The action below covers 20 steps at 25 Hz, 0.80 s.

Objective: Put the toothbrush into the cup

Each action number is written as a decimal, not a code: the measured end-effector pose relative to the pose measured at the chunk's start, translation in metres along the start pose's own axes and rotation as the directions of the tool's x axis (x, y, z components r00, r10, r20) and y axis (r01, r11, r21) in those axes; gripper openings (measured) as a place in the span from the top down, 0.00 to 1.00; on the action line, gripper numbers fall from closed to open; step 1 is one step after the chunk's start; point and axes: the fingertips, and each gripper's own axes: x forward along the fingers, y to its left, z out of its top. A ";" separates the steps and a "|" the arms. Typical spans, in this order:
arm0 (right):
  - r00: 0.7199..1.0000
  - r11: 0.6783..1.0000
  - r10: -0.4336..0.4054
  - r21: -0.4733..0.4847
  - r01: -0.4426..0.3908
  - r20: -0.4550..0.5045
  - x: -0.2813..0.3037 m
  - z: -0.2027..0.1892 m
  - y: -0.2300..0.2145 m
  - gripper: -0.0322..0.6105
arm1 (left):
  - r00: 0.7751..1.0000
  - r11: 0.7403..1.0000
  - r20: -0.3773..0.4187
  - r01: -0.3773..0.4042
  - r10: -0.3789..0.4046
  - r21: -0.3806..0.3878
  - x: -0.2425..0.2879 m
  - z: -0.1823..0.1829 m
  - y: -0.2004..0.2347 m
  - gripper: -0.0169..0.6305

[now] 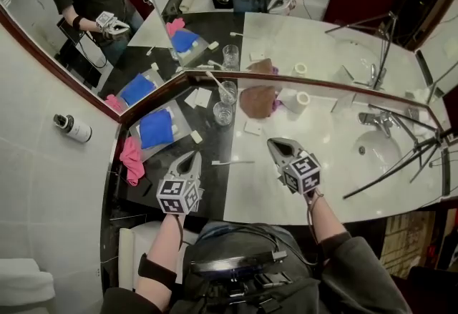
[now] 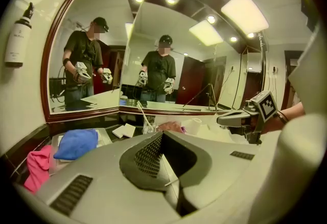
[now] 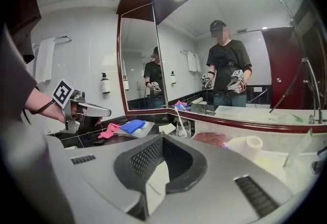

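Observation:
A glass cup [image 1: 228, 91] stands at the back of the counter by the mirror with a white toothbrush [image 1: 216, 81] leaning in it. The same cup [image 2: 148, 126] [image 3: 184, 128] and toothbrush [image 2: 141, 113] [image 3: 179, 115] show in both gripper views. A second, empty glass [image 1: 223, 114] stands just in front. Another white toothbrush [image 1: 232, 162] lies flat on the counter between my grippers. My left gripper [image 1: 192, 156] [image 2: 163, 139] [image 3: 97, 111] is shut and holds nothing. My right gripper [image 1: 275, 142] [image 3: 162, 139] [image 2: 227, 118] is shut and empty too. Both hang above the counter's near part, apart from the cup.
A blue cloth [image 1: 156, 128] lies on a tray at the left, with a pink cloth [image 1: 132, 159] beside it. A brown pouch [image 1: 257, 100] and a tissue roll [image 1: 295, 100] sit right of the cups. Farther right are the sink [image 1: 376, 148], faucet [image 1: 372, 119] and a tripod's legs [image 1: 401, 162].

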 end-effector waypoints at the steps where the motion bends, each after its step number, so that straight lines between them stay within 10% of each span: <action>1: 1.000 1.000 -0.003 0.004 0.003 -0.002 -0.003 -0.002 -0.002 0.92 | 1.000 1.000 0.002 0.005 -0.005 0.001 0.000 0.000 -0.002 0.97; 14: 0.993 0.990 0.007 -0.139 -0.024 -0.120 0.007 -0.023 0.005 0.92 | 1.000 1.000 -0.024 0.006 -0.006 0.005 0.001 -0.008 -0.004 0.97; 20: 0.952 0.902 0.060 -0.391 -0.181 -0.302 0.039 -0.055 0.038 0.84 | 0.999 1.000 -0.043 0.004 -0.004 -0.009 0.000 -0.018 0.004 0.97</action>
